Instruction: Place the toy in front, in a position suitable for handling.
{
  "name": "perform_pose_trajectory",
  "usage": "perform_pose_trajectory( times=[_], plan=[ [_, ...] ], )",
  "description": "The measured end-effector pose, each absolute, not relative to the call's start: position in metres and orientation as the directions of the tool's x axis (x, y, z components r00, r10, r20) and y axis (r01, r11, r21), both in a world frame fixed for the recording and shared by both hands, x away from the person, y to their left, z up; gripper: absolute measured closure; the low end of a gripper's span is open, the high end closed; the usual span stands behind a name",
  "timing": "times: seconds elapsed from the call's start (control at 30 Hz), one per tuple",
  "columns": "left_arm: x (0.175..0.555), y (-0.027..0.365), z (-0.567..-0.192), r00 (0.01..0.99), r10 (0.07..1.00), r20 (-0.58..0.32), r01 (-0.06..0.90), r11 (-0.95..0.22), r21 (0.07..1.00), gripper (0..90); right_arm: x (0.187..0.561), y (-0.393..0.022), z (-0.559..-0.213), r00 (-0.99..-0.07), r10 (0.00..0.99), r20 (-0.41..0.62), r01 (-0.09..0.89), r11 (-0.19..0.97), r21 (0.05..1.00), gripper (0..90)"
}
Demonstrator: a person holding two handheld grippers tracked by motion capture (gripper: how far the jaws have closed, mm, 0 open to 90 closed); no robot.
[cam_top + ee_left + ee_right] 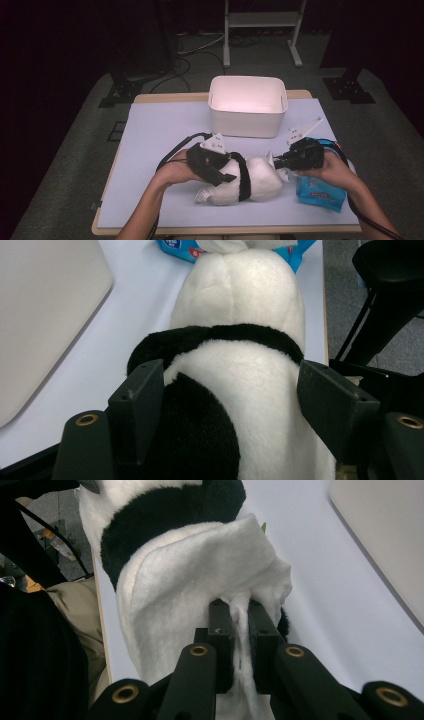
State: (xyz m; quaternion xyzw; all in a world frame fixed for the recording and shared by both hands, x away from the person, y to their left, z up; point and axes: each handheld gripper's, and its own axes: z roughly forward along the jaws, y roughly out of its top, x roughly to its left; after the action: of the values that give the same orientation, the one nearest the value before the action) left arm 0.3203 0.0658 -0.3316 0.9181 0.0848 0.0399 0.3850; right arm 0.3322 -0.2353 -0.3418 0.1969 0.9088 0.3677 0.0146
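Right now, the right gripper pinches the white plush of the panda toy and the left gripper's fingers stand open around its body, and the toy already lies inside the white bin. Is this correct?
Not quite. The panda toy is not inside the white bin; it lies on the table in front of it, as the high view shows. The rest holds: the right gripper pinches its white plush, and the left gripper's fingers stand open around its body.

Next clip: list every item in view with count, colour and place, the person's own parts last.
soft plush toy: one, white with black bands, lying on the table between the grippers.
rectangular plastic bin: one, white, open, behind the toy.
blue plastic packet: one, right of the toy.
table: one, pale sheet on a wooden top.
left hand-held gripper: one, black, jaws astride the toy's body.
right hand-held gripper: one, black, pinching white plush.
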Motion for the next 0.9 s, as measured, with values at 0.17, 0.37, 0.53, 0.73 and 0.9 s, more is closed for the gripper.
perform_pose_trajectory(
  times=[0.17,0.37,0.53,0.73,0.9],
  plan=[
    [0.321,0.066,-0.334,0.983,0.185,-0.002,0.131,-0.691,0.711,28.1,0.331,-0.23,-0.336,-0.93,0.359,0.082,0.314,0.659,0.683,83.3],
    [0.321,0.065,-0.336,0.984,0.176,-0.006,0.128,-0.689,0.713,28.1,0.332,-0.216,-0.325,-0.943,0.328,0.05,0.273,0.681,0.679,83.1],
    [0.321,0.065,-0.336,0.984,0.176,-0.006,0.128,-0.69,0.713,28.1,0.334,-0.199,-0.321,-0.953,0.3,0.032,0.243,0.702,0.669,83.1],
    [0.321,0.065,-0.337,0.983,0.182,-0.007,0.131,-0.681,0.72,28.0,0.335,-0.195,-0.325,-0.954,0.299,0.026,0.247,0.729,0.638,83.2],
    [0.32,0.067,-0.335,0.984,0.18,-0.007,0.128,-0.671,0.73,27.4,0.338,-0.208,-0.334,-0.944,0.319,0.081,0.29,0.69,0.663,83.2]
  ],
)
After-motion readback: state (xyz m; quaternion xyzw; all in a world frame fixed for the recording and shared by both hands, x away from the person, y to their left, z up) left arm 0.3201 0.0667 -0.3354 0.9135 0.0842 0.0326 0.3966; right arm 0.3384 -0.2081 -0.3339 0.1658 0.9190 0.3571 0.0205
